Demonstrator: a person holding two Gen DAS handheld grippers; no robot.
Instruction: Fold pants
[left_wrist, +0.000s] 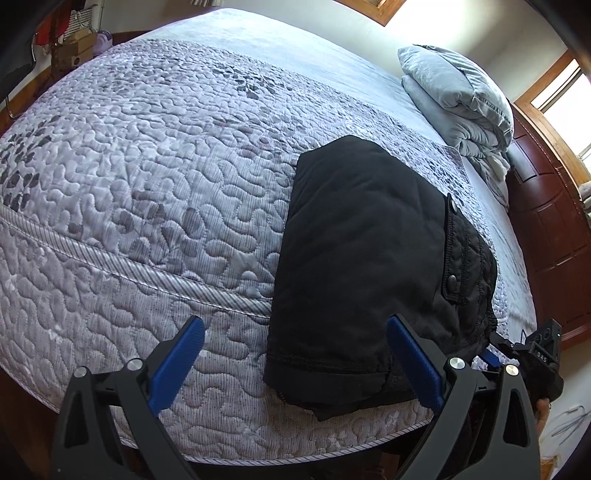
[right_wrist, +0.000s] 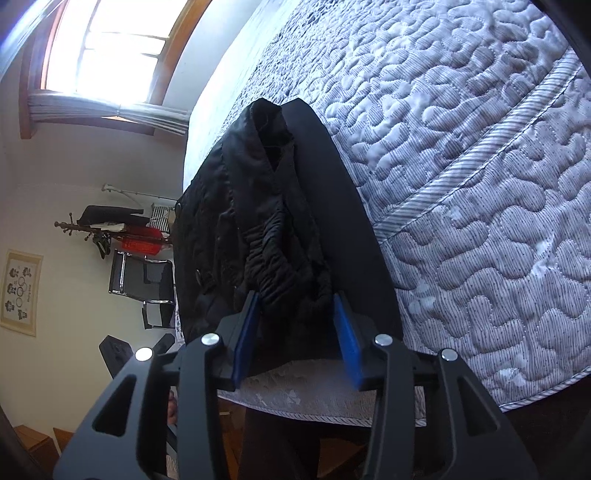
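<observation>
The black pants (left_wrist: 362, 266) lie folded into a compact stack near the front edge of the bed, with snap buttons on the right side. My left gripper (left_wrist: 295, 332) is open and empty just in front of the stack's left front corner. My right gripper (right_wrist: 297, 306) is seen rolled sideways; its blue fingers (right_wrist: 245, 332) stand on either side of the gathered elastic waistband of the pants (right_wrist: 280, 229), with a gap still showing. The right gripper's body also shows in the left wrist view (left_wrist: 532, 354) at the stack's right end.
The quilted grey bedspread (left_wrist: 147, 184) covers the bed. Folded grey bedding (left_wrist: 458, 103) is stacked at the far right by a dark wooden headboard (left_wrist: 546, 221). A chair (right_wrist: 142, 284) and a coat rack (right_wrist: 110, 225) stand by the wall.
</observation>
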